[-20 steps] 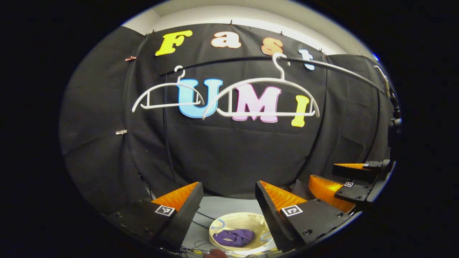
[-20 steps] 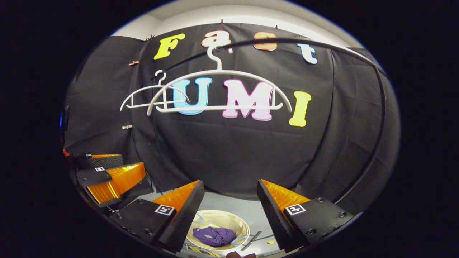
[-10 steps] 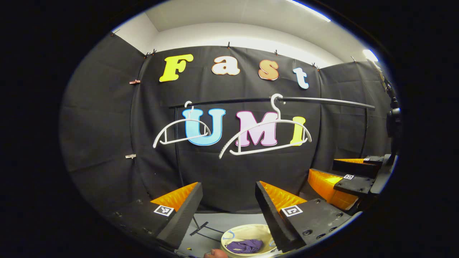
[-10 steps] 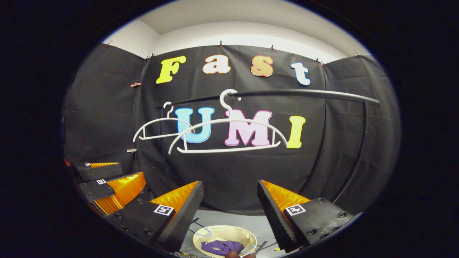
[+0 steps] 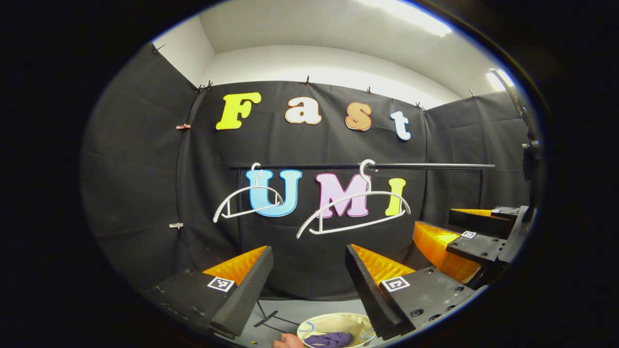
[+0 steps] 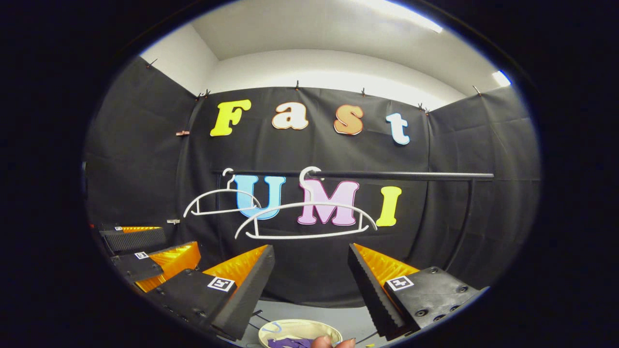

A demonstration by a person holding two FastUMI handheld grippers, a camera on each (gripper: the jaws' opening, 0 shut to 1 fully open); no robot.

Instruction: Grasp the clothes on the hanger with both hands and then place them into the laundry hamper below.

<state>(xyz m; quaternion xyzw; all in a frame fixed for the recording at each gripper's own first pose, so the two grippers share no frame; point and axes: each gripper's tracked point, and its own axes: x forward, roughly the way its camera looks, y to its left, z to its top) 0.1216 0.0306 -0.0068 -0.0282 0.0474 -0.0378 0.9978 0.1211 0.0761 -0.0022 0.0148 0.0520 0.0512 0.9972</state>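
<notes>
1. Two white hangers are hanging bare on the black rail (image 5: 425, 166): the smaller-looking one (image 5: 249, 200) toward the rail's left end, the nearer one (image 5: 355, 210) around its middle, tilting with its left tip lower in the left gripper view
2. The left gripper (image 5: 309, 275) is sitting with its two black, orange-faced fingers spread wide apart and gripping nothing; it is showing again in the right gripper view as a second pair of fingers (image 6: 145, 251) at the left edge
3. The right gripper (image 6: 312, 278) is likewise standing wide open with nothing between its fingers, and in the left gripper view it is appearing at the right edge (image 5: 469, 237)
4. The purple clothes (image 5: 329, 340) are lying crumpled inside the cream laundry hamper (image 5: 316, 323) on the grey floor (image 5: 295, 311), well below the hangers and low between the left gripper's fingers; in the right gripper view the hamper (image 6: 290, 327) and a purple edge of the clothes (image 6: 285, 343) are peeking in at the bottom
5. A bit of a hand (image 5: 286, 342) is showing beside the hamper's near rim, though so little of it is visible that I cannot tell what it is doing
6. Each finger is carrying a small square black-and-white marker tag (image 5: 221, 283), which holds a pattern and no readable words; no brand or other label is legible on the grippers or the hamper
</notes>
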